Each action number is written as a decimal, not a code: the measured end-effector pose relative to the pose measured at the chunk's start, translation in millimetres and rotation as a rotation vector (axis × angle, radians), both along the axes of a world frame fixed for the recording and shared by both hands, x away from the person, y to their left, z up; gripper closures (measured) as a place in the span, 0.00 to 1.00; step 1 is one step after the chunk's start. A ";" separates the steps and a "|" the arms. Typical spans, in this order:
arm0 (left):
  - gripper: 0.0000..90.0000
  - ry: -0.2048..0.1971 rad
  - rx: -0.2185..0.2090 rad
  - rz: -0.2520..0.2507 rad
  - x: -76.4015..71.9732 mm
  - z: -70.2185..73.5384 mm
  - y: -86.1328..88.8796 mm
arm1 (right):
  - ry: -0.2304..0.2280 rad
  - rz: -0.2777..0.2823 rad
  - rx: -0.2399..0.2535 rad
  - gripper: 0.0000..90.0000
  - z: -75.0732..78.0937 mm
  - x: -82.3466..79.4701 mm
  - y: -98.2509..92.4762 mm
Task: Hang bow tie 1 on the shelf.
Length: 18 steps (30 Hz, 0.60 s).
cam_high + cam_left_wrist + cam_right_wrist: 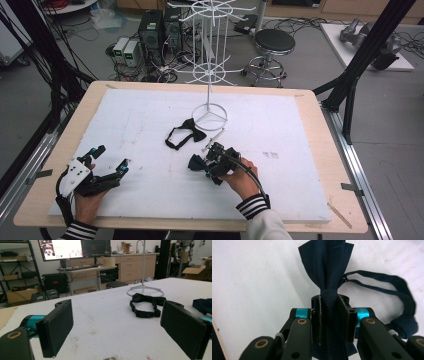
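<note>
Claw on my right [329, 315] is clamped on a navy bow tie [328, 270], jaws pressing its knot from both sides while the wings fan out past the tips and the strap loops off to one side. From above I see that right claw [202, 164] low over the white surface [300, 190], with the tie's dark cloth sticking out at its tip. My left claw [111, 159] rests near the front left corner with its jaws spread wide and nothing between them. Farther out, a black bow tie [184, 135] lies flat on the surface, just beside the ring base of a white wire stand [210, 116].
</note>
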<state>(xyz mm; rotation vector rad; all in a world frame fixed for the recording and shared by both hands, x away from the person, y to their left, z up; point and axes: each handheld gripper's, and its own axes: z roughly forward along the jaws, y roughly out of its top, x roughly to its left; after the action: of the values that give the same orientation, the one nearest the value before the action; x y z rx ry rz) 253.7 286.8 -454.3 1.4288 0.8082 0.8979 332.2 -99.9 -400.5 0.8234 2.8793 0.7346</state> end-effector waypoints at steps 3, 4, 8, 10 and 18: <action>0.13 0.001 -0.001 0.000 -0.1 0.0 0.0 | -0.024 -0.011 0.029 0.83 4.3 -0.6 -2.5; 0.13 0.000 -0.002 0.001 -0.1 0.0 -0.1 | -0.029 -0.012 0.040 0.83 5.2 -0.4 -3.3; 0.13 -0.001 -0.001 0.000 -0.1 0.0 0.0 | -0.064 -0.032 0.069 0.83 9.8 -0.1 -7.2; 0.13 -0.001 -0.001 0.001 0.0 0.0 0.0 | -0.081 -0.046 0.103 0.83 13.2 -0.2 -9.7; 0.13 0.002 0.000 0.000 -0.1 0.1 -0.1 | -0.181 -0.092 0.221 0.83 26.5 -0.1 -22.8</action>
<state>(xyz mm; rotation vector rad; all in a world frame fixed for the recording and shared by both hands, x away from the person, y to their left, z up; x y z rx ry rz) 253.6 286.7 -454.2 1.4297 0.8098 0.8972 332.1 -122.7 -374.0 0.8550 2.6155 1.0698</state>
